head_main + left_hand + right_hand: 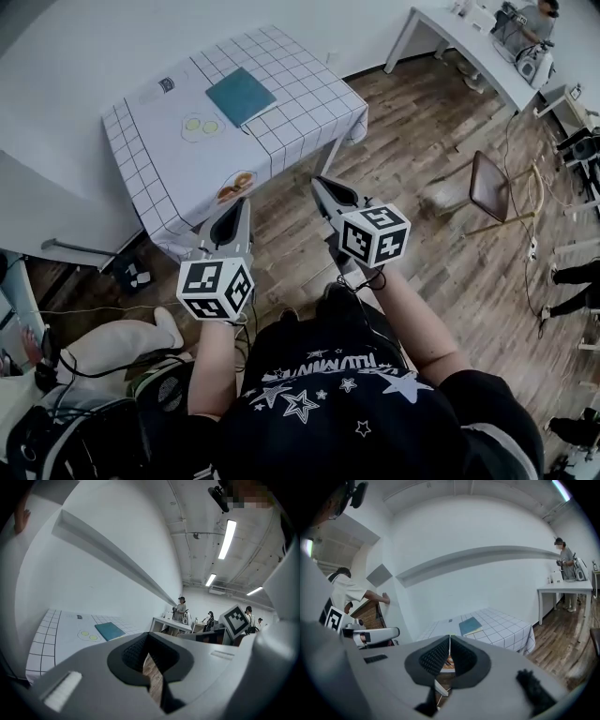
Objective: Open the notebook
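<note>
We can't make out the small dark-marked item [167,84] at the far side of the white grid-cloth worktop [300,103]; it's too small. Pale round plate with two yellow-green discs [202,125]: real or printed, we can't tell. Orange-brown item [234,187] by the near edge is also too small to name. Teal flat notebook [241,96]: cover detail unreadable. In both gripper views the grey gripper bodies hide the worktop's near side. The bottom edge of the head view cuts off the person's black star-print shirt [319,403].
</note>
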Demonstrator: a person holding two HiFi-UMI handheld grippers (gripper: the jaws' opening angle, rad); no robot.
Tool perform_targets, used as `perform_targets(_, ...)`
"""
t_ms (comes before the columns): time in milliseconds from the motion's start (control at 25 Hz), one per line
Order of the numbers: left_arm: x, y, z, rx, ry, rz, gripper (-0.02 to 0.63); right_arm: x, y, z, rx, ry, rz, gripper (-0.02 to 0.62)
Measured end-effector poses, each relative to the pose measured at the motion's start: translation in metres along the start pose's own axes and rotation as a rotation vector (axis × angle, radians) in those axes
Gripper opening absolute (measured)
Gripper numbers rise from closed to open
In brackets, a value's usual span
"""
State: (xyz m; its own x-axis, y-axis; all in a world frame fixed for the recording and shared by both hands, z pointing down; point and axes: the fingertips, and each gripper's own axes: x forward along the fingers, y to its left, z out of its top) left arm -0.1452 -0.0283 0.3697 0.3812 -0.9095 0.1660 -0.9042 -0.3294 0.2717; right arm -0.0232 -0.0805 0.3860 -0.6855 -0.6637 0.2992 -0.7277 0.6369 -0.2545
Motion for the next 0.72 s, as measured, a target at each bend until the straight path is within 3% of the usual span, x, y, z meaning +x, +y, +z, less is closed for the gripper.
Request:
perform_targets(240, 0.017, 0.003, 0.005, 0.037, 0.025, 0.028, 0.009, 0.029, -0.018, 0.02, -0.019, -0.003, 0.049, 0.015)
perform_targets(480, 0.055, 0.018, 0.008, 0.034, 0.026, 0.113, 0.009, 0.077, -0.046, 0.041, 0.018, -0.033, 0.132, 0.016)
perform_targets(720, 0.111, 0.024, 0.023, 0.035, 0.029, 0.201, 0.009, 0.102, -0.106, 0.072, 0.078, -0.075, 0.209, 0.017)
